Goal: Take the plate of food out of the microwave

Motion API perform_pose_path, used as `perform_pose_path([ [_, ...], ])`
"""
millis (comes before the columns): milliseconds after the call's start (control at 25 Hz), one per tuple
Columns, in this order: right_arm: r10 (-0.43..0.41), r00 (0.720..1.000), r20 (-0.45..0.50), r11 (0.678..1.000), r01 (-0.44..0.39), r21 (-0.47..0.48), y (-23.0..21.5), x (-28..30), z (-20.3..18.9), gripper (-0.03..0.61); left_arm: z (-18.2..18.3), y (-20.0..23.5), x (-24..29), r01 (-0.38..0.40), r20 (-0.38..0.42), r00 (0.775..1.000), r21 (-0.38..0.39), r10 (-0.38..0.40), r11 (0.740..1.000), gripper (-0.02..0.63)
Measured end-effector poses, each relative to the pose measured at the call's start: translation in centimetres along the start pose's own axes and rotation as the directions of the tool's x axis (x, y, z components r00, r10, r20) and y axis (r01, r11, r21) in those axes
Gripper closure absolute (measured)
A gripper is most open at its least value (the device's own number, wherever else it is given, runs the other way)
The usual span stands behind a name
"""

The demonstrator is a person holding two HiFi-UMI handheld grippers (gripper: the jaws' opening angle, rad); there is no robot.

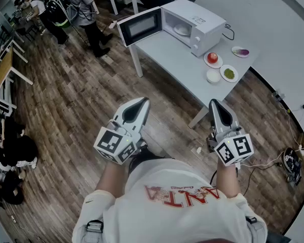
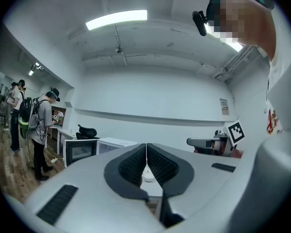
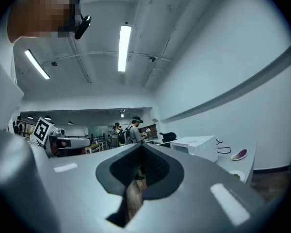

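Right gripper (image 1: 215,103) closed; plate (image 1: 182,30) dim inside microwave (image 1: 205,20)

Grey table (image 1: 168,55) under open-doored white microwave (image 1: 196,20), red-food plate (image 1: 213,59), green-food plate (image 1: 229,73), purple-food plate (image 1: 240,51), white bowl (image 1: 213,76).

Plate (image 1: 182,30) in microwave (image 1: 205,24) on table (image 1: 162,52), 4 dishes (image 1: 213,59) beside.

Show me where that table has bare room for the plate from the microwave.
The table is bare in front of the microwave, between its open door and the plate of red food. The right end is crowded: that plate, a white bowl, a green dish and a purple dish.
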State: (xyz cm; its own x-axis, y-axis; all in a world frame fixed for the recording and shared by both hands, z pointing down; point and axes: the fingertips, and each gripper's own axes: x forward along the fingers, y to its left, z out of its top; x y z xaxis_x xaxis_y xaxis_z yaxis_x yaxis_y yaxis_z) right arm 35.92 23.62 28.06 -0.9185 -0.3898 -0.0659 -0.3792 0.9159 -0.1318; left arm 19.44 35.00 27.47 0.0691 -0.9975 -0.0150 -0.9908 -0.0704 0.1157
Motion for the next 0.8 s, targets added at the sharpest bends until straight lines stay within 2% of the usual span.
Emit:
perform_pose_path([
  [480,0.011,1.0,-0.012,1.0,-0.011,0.009,0.5,0.9,-0.3,0.58,-0.5,0.9,0.0,0.01,0.007,1.0,-0.015,-0.01,1.0,0.6],
  [800,0.085,0.996,-0.013,0.996,-0.085,0.016,2.5,3.0,-0.9,0.58,-1.1,2.8,-0.9,-0.013,-0.008,1.0,-0.041,0.012,0.999,0.6],
])
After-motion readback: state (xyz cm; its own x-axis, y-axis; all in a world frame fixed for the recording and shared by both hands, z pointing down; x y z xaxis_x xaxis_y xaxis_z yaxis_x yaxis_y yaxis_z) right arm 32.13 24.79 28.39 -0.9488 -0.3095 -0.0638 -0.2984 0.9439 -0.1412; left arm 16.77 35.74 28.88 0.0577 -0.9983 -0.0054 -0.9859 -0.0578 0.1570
